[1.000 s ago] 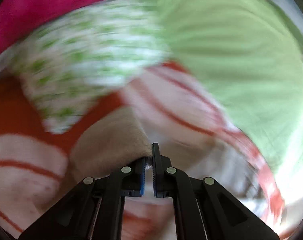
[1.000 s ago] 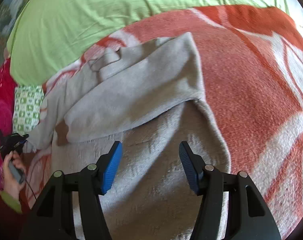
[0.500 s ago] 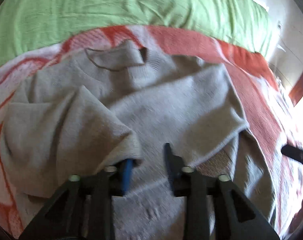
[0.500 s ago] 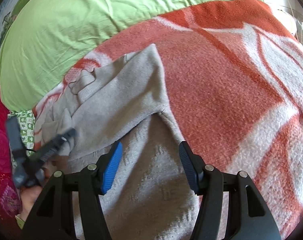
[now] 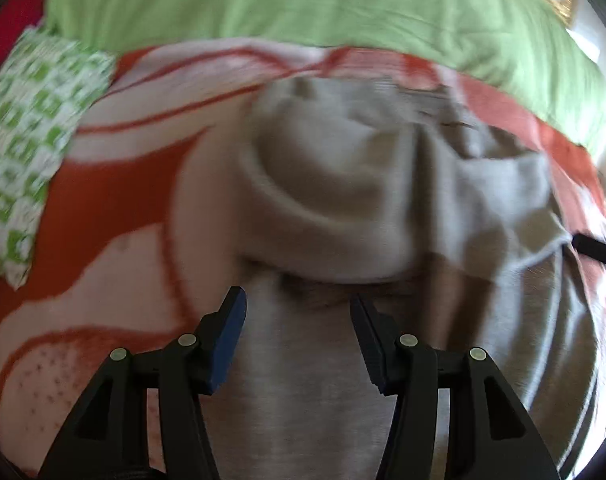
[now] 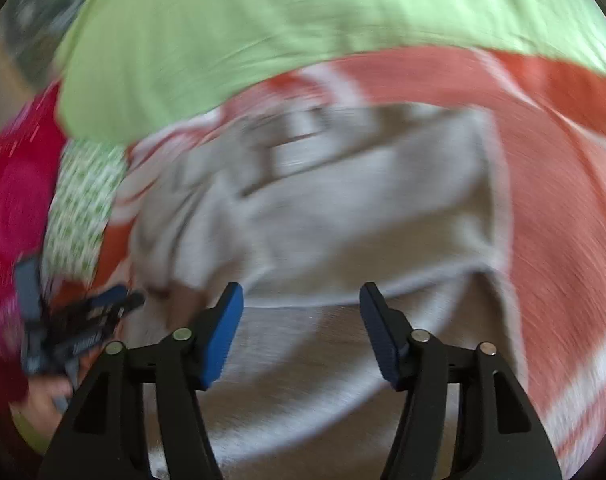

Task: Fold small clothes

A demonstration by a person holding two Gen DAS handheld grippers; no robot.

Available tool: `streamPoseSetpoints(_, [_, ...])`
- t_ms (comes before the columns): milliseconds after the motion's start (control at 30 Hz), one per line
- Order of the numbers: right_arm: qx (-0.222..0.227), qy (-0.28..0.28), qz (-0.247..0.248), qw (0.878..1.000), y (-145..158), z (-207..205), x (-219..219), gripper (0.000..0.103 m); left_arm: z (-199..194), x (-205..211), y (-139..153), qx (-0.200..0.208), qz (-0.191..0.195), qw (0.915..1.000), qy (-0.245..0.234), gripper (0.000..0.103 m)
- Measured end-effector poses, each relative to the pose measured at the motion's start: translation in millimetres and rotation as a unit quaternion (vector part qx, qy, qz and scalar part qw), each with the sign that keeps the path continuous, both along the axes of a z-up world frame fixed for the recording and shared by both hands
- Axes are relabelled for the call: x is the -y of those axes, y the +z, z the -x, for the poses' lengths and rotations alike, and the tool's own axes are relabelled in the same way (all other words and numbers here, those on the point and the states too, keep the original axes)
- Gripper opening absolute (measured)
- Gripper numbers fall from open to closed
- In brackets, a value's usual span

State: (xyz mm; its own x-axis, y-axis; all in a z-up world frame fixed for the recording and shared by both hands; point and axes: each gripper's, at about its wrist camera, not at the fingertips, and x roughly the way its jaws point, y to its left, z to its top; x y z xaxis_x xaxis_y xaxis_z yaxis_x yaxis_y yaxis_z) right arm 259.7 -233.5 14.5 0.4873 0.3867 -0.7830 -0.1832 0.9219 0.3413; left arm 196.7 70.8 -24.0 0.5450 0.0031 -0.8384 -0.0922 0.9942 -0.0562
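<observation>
Lying on the blanket (image 5: 115, 200), the grey sweater (image 5: 343, 208) is only half folded: one sleeve is thrown over the chest and sits there as a loose, rounded hump. This hump is the main risk, I think. Nothing presses it flat, so it can slide off the chest or roll open when the lower part is lifted, and then the fold must be made again. A second risk is that a grip on the hem takes only the top layer of the knit; the back layer would stay on the blanket and the fold would come out crooked. Both views are blurred, so fine edges of the sweater are hard to read.

The left tongs (image 5: 299, 320) have just been opening and now stand about half wide, with nothing between the pads. They hang over the lower body of the sweater, just below the hump, with the fabric beneath them. The right tongs (image 6: 301, 314) have also just opened a little more and stand wide and empty. They are over the lower body too, near the edge of the sleeve that crosses the sweater. The green pillow (image 6: 303, 20) lies beyond the sweater's collar, and a small patterned cloth (image 5: 27, 136) lies apart from the sweater, on its left.
</observation>
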Motion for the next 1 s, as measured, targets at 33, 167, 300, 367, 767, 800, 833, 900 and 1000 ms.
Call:
streamPoseSetpoints(33, [-0.004,0.014,0.009,1.0,-3,-3,-10,0.068,-5,-9,-4,-0.006,-0.007,0.9999,0.012,0.055])
streamPoseSetpoints(167, [0.031,0.104,0.069,0.992,-7,3,-57,0.068,-22,-13,-13,-0.01,-0.028,0.9993,0.024,0.055])
streamPoseSetpoints(300, [0.114,0.239,0.165,0.95,-15,28,-104,0.069,-35,-10,-20,-0.013,-0.033,0.9992,0.018,0.055])
streamPoseSetpoints(367, [0.156,0.299,0.224,0.914,-25,41,-126,0.073,-40,-7,-23,-0.016,-0.042,0.9989,0.011,0.055])
streamPoseSetpoints(767, [0.1,0.203,0.064,0.972,1,-21,-94,0.003,-56,-16,-30,-0.032,-0.028,0.9985,0.035,0.055])
streamPoseSetpoints(800, [0.094,0.151,0.016,0.984,15,-30,-69,0.003,-56,-15,-29,-0.032,-0.03,0.9984,0.037,0.055])
streamPoseSetpoints(833, [0.089,0.088,-0.037,0.991,29,-38,-38,0.003,-57,-16,-29,-0.032,-0.031,0.9982,0.041,0.056])
streamPoseSetpoints(900, [0.082,-0.081,-0.139,0.984,44,-47,48,0.003,-62,-17,-29,-0.034,-0.037,0.9972,0.056,0.057])
streamPoseSetpoints(1000, [0.05,-0.242,-0.162,0.955,30,-45,139,0.003,-64,-18,-31,-0.04,-0.034,0.9958,0.075,0.057])
